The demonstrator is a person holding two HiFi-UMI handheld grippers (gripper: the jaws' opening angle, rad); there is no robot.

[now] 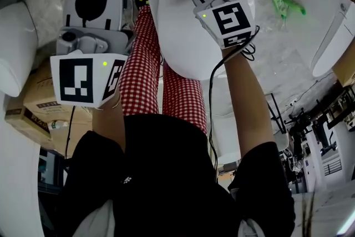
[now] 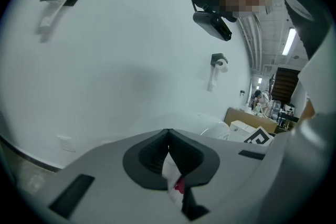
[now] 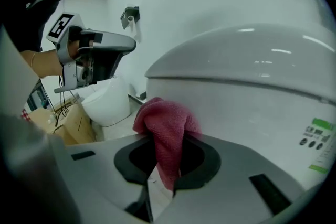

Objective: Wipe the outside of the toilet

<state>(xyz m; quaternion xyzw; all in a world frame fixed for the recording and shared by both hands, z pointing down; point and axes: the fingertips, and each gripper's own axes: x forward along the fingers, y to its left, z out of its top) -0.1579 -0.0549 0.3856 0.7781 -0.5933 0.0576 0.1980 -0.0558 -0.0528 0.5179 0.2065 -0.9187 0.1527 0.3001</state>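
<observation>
Where the lid overhangs the bowl, the toilet (image 3: 252, 92) shows a seam, and the red cloth (image 3: 165, 128) sits bunched against the white wall just under it. The toilet stands on the floor straight ahead of the person, its rounded front close to their checked trousers (image 1: 144, 75).

Right tongs (image 3: 167, 157): clenched on the cloth. A tail hangs down between the jaws and the bulk mushrooms out past the tips. Only the cloth appears to meet the porcelain.

Left tongs (image 2: 168, 136): jaws together, nothing gripped. They are held off to the person's left, well apart from the toilet, pointing at a blank wall.

Judgement: the wipe is under way along the upper side of the bowl, with much of the outer surface probably left to do.

Doing it well:
- Keep the cloth pad flat to the curve, so the fabric drags and the hard tips do not.
- Follow the seam in long overlapping passes, then drop lower.
- Hold the grip tight, as a loose pinch would likely let the cloth slide out under friction.
- Turn the wrist with the bowl's curve.
- The free tongs need only stay out of the way.

Round about: a green spray bottle (image 1: 285, 5) lies on the floor to the right, a second toilet (image 3: 107, 105) stands beyond on the left, and cardboard boxes (image 1: 33, 102) sit near it.
</observation>
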